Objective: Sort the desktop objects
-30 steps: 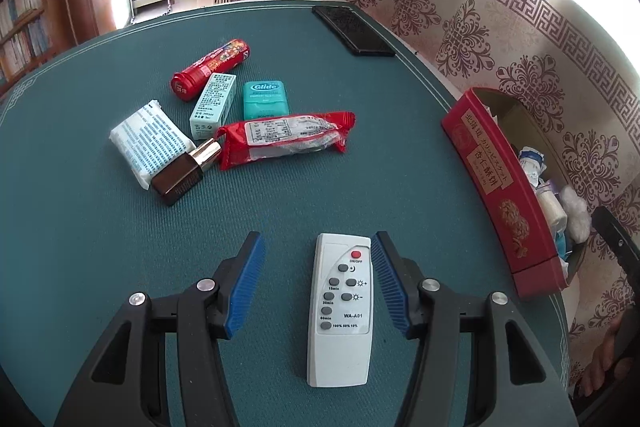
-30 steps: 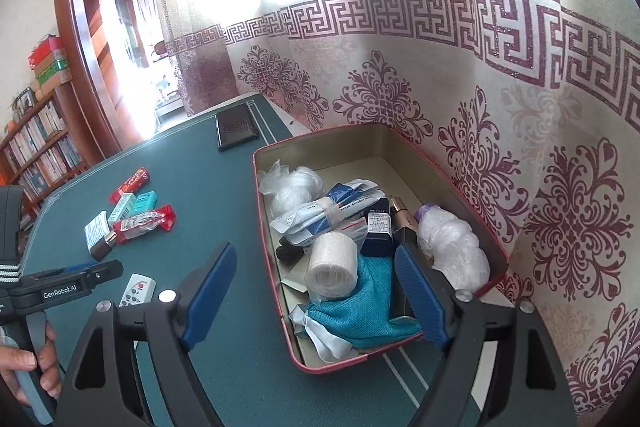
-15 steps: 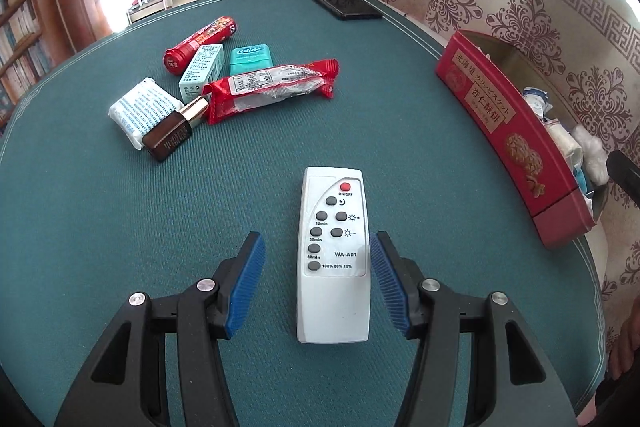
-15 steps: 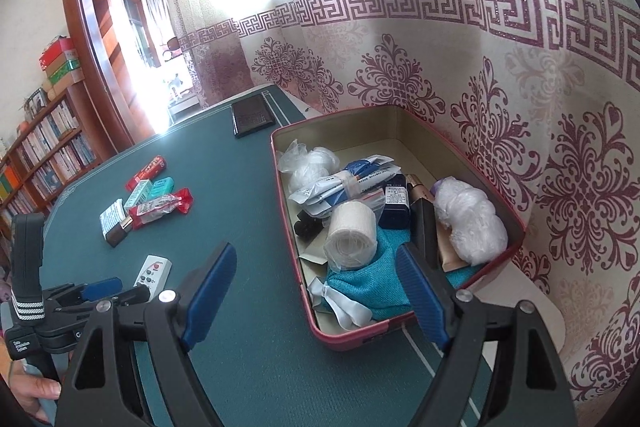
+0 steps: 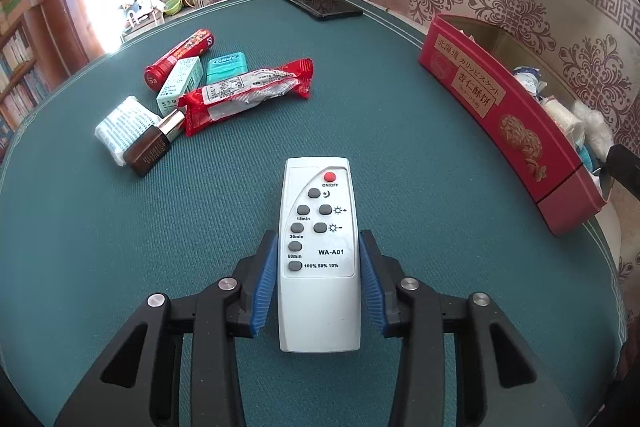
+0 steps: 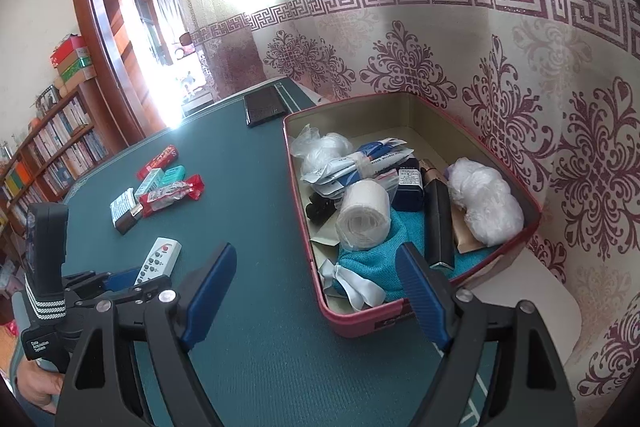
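The white remote control [image 5: 319,259] lies flat on the green surface [image 5: 120,227], buttons up, a little way short of the red biscuit tin [image 5: 508,115]. The left tool [image 5: 319,277] straddles its lower half, blue pads [image 5: 266,279] closing in on the long sides; whether they press yet is hard to say, a thin gap seems to remain. The remote looks light, stiff and smooth-sided plastic, so a grip across its narrow width near the middle should hold it level; too near the end and it may tip. The right tool [image 6: 316,297] hangs wide open and empty by the tin's near corner.
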Available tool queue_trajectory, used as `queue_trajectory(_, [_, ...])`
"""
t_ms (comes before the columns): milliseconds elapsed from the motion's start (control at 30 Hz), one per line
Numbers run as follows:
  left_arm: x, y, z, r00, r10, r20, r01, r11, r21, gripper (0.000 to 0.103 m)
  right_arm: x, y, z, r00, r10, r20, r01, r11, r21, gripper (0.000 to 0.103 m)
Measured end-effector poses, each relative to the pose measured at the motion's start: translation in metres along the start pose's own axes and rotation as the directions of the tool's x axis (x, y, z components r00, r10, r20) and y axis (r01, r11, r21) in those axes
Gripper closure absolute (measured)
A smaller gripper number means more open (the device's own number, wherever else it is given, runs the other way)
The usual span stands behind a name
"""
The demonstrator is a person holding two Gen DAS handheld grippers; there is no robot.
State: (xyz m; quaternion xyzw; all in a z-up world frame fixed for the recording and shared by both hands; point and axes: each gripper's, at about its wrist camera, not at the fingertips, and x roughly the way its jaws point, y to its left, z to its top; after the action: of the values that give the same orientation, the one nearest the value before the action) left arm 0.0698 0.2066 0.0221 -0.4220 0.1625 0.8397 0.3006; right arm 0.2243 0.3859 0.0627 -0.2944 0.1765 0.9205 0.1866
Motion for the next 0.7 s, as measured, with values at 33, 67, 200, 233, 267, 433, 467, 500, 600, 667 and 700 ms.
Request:
queue_trajectory(33, [-0.004, -0.002, 0.002, 1.0, -0.001, 0.018, 0.001, 1.0, -0.004, 0.061, -0.001, -0.001, 0.0, 1.0, 0.0, 0.005, 0.0, 1.0, -0.002, 0.018])
queue_trajectory(67, [-0.008, -0.003, 0.003, 0.999, -0.002, 0.033, 0.002, 1.0, -0.007, 0.061, -0.002, -0.001, -0.001, 1.0, -0.001, 0.01, 0.001, 1.0, -0.002, 0.018])
queue_trajectory(200, [-0.021, -0.011, 0.014, 0.998, -0.01, 0.065, 0.01, 1.0, 0.0, 0.061, -0.008, -0.007, 0.001, 0.999, -0.002, 0.036, 0.002, 1.0, 0.007, 0.018])
queue_trajectory(233, [-0.024, -0.015, 0.017, 0.997, -0.013, 0.073, 0.013, 1.0, 0.009, 0.061, -0.009, -0.009, 0.002, 0.999, -0.003, 0.041, 0.003, 1.0, 0.011, 0.018])
queue_trajectory(267, [-0.028, -0.021, 0.02, 0.997, -0.019, 0.079, 0.018, 1.0, 0.017, 0.061, -0.01, -0.012, 0.002, 0.999, -0.003, 0.046, 0.002, 1.0, 0.017, 0.018])
queue_trajectory(433, [-0.041, -0.051, 0.037, 0.991, -0.085, 0.104, 0.079, 0.995, 0.057, 0.061, -0.011, -0.026, 0.002, 0.999, -0.01, 0.054, 0.007, 0.998, 0.056, 0.018])
queue_trajectory(467, [-0.042, -0.058, 0.041, 0.989, -0.099, 0.106, 0.093, 0.993, 0.066, 0.061, -0.011, -0.03, 0.001, 0.998, -0.013, 0.055, 0.01, 0.998, 0.061, 0.018])
queue_trajectory(500, [-0.043, -0.066, 0.045, 0.988, -0.111, 0.107, 0.103, 0.992, 0.075, 0.061, -0.012, -0.033, 0.001, 0.998, -0.016, 0.057, 0.013, 0.998, 0.066, 0.018])
queue_trajectory(600, [-0.047, -0.088, 0.058, 0.983, -0.148, 0.113, 0.136, 0.985, 0.107, 0.061, -0.015, -0.043, 0.0, 0.997, -0.03, 0.068, 0.024, 0.996, 0.083, 0.018])
queue_trajectory(667, [-0.049, -0.102, 0.067, 0.977, -0.18, 0.114, 0.166, 0.978, 0.124, 0.061, -0.017, -0.05, -0.001, 0.996, -0.037, 0.075, 0.029, 0.995, 0.095, 0.018])
queue_trajectory(700, [-0.05, -0.109, 0.072, 0.974, -0.196, 0.114, 0.181, 0.975, 0.131, 0.061, -0.017, -0.052, -0.001, 0.996, -0.038, 0.078, 0.03, 0.994, 0.101, 0.018])
